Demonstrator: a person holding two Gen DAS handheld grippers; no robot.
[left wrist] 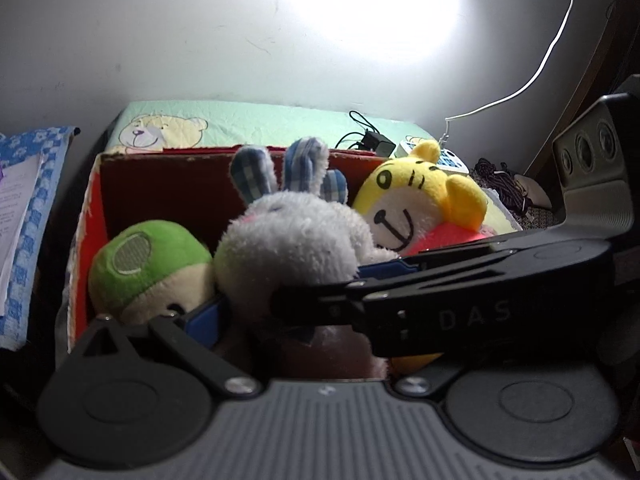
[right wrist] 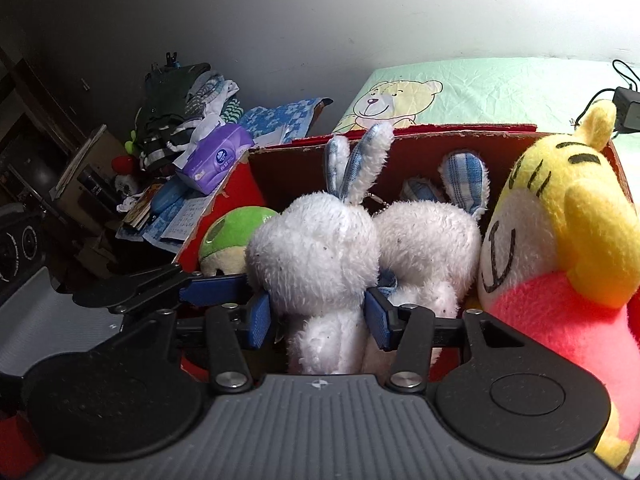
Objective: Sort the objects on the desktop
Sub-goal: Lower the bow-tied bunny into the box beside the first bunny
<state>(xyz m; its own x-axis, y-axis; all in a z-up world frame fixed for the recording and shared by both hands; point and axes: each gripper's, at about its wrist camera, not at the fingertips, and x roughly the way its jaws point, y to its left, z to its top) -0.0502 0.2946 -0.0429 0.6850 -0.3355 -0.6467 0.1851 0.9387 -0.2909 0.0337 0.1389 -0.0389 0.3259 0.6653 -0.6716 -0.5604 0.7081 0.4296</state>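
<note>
White rabbit plush (right wrist: 316,256) | clamped between right tool (right wrist: 318,314) pads | over red box (right wrist: 420,152)

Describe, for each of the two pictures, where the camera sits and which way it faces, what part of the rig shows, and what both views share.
Left wrist view: sits on the left gripper, facing the wall across the red box; its own fingers show, and the right gripper's arm crosses in front.
Right wrist view: sits on the right gripper, facing the same wall; its fingers press a white rabbit.
Shared: the red box, rabbits, green toy, yellow tiger and bear-print cloth.
</note>
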